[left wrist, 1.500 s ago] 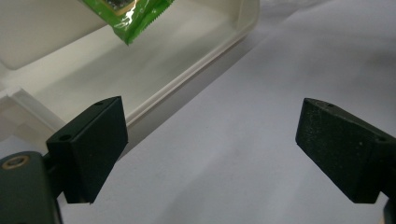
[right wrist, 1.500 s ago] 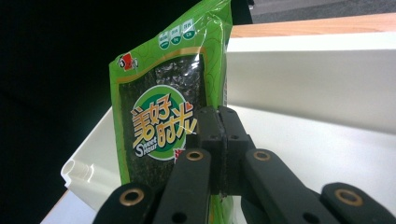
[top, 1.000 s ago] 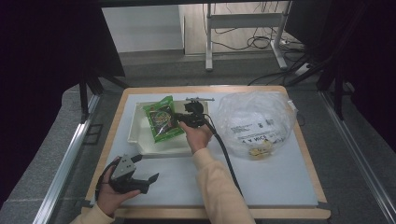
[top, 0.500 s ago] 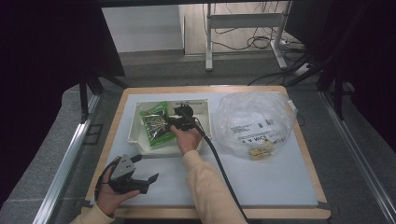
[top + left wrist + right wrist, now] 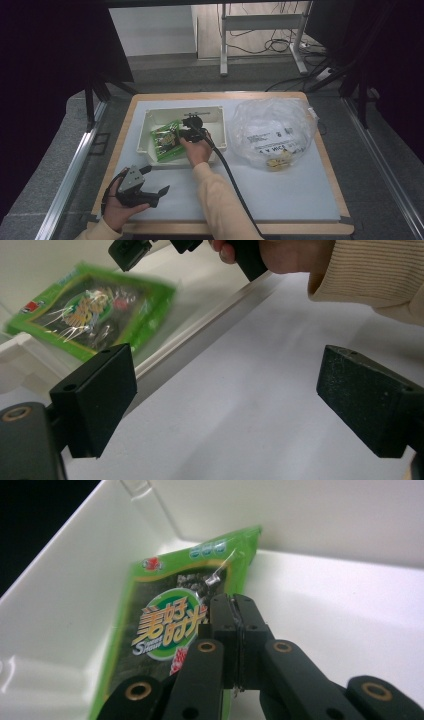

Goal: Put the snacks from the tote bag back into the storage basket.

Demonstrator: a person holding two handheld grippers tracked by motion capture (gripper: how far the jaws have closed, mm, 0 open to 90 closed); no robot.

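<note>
A green snack packet point(image 5: 166, 141) point(image 5: 150, 630) sits tilted in the left part of the white tray point(image 5: 144, 131) point(image 5: 325, 520). My right gripper point(image 5: 187, 131) point(image 5: 234, 605) is shut on the packet's right edge, with a thin strip of film pinched between its jaws. In the left gripper view the packet point(image 5: 95, 315) hangs slanted over the tray's rim point(image 5: 200, 325) below the right gripper point(image 5: 131, 250). My left gripper point(image 5: 154, 182) point(image 5: 225, 400) rests on the white mat near the front left corner. It is open, with nothing between its fingers.
A crumpled clear plastic bag point(image 5: 272, 131) with small items inside lies to the right of the tray. The white mat point(image 5: 280, 195) covers a wood-edged table point(image 5: 330, 227). A black cable point(image 5: 230, 175) trails from the right gripper along the sleeve.
My right gripper has moved left and down into the tray, carrying the green packet with it. The left hand has stayed where it was.
</note>
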